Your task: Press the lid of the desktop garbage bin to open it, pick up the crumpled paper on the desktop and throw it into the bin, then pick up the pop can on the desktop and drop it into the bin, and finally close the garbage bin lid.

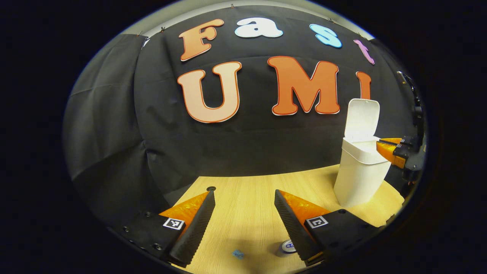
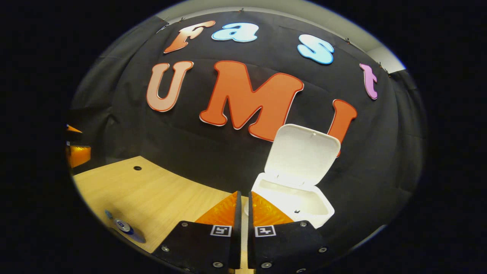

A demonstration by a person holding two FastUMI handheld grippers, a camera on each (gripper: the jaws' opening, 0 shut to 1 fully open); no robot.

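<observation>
The white desktop bin (image 1: 359, 177) stands on the wooden table at the right, its lid (image 1: 361, 120) raised upright. In the right gripper view the bin's open mouth (image 2: 293, 199) lies just ahead, with the lid (image 2: 302, 154) tilted back. My right gripper (image 2: 244, 195) is shut, with nothing visible between its fingers, and its tips sit at the bin's near rim; the left gripper view shows the right gripper (image 1: 395, 150) at the bin's right rim. My left gripper (image 1: 244, 193) is open over bare table. The pop can (image 1: 289, 246) stands low beside its right finger, and the can (image 2: 123, 226) appears far left.
A small blue scrap (image 1: 237, 254) lies on the table near the can. A dark hole (image 1: 210, 188) marks the tabletop near the back edge. The black cloth wall rises right behind the table and the bin. My left gripper (image 2: 78, 152) is at the far left edge.
</observation>
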